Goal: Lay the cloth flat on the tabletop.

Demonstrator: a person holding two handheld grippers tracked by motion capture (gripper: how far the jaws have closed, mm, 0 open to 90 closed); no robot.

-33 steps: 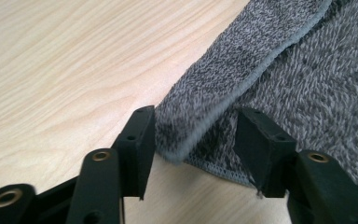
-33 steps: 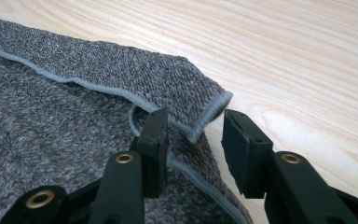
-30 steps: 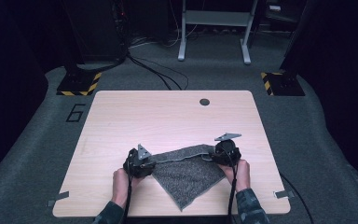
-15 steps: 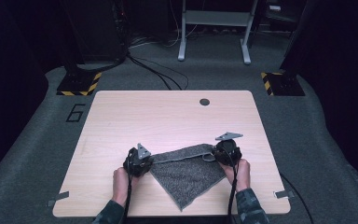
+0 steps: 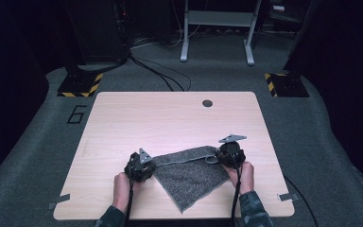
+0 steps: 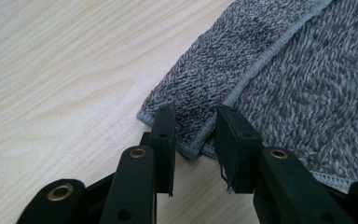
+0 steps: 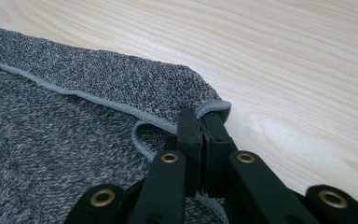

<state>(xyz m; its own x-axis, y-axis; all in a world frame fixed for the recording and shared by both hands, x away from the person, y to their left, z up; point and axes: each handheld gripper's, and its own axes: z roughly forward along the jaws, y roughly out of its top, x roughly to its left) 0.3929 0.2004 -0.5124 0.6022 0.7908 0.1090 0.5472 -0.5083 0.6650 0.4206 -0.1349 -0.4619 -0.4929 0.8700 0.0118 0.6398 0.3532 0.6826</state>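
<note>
High view, grey towel (image 5: 189, 172) stretched left-right between left gripper (image 5: 142, 169), right gripper (image 5: 226, 154)

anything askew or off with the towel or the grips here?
The grey towel lies skewed on the table, one corner pointing at the near edge, its far hem folded over. The grips differ: the right hand-held gripper is shut on a corner; the left hand-held gripper is open, jaws straddling its corner. No damage visible.
</note>
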